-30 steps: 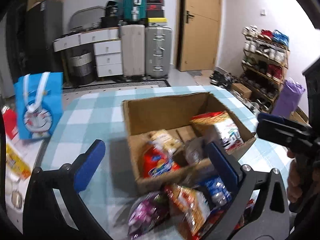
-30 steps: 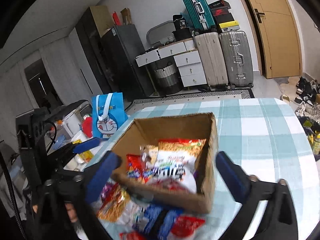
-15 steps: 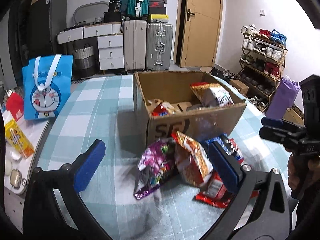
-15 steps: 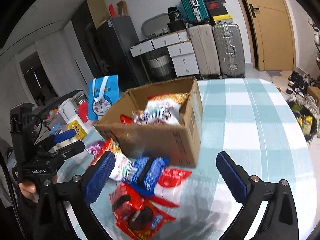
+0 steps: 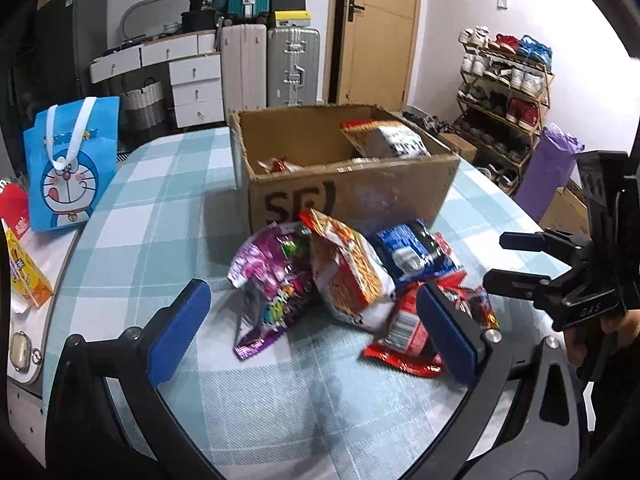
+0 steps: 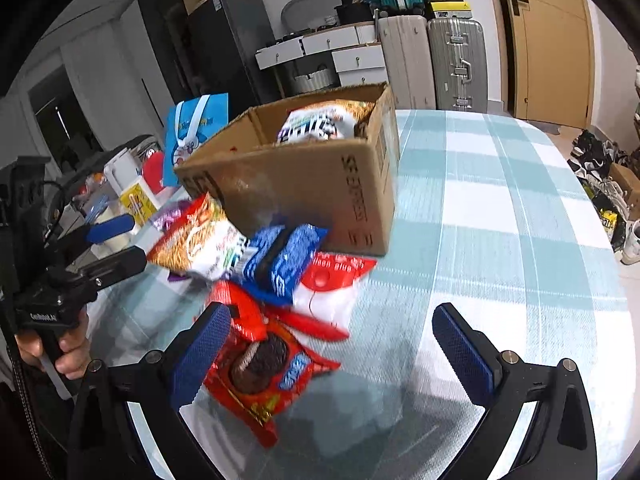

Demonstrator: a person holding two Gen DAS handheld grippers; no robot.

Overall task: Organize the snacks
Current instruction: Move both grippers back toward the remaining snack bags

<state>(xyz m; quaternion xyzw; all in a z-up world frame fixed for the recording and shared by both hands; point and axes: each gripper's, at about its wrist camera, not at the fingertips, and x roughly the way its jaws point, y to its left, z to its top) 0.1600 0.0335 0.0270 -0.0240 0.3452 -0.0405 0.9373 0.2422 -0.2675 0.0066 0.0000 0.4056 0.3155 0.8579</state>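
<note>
A cardboard box [image 5: 352, 196] [image 6: 304, 184] stands on the checked table with a few snack bags inside. In front of it lies a heap of loose snacks: a purple bag [image 5: 272, 280], an orange noodle bag [image 5: 348, 276] [image 6: 192, 240], a blue packet [image 5: 412, 252] [image 6: 284, 260] and red cookie packets [image 5: 404, 332] [image 6: 264, 368]. My left gripper [image 5: 316, 332] is open just short of the heap, holding nothing. My right gripper [image 6: 332, 352] is open low over the red cookie packet, also holding nothing.
A blue cartoon gift bag [image 5: 72, 164] stands at the table's left edge beside a yellow carton [image 5: 24, 276]. Suitcases [image 5: 292, 64], drawers and a door fill the back wall. A shoe rack [image 5: 504, 92] stands right. Bare checked tablecloth [image 6: 500, 208] spreads right of the box.
Both grippers have pulled back and dropped from above the box to table height before the snack heap. Both stay open; nothing was picked up.
</note>
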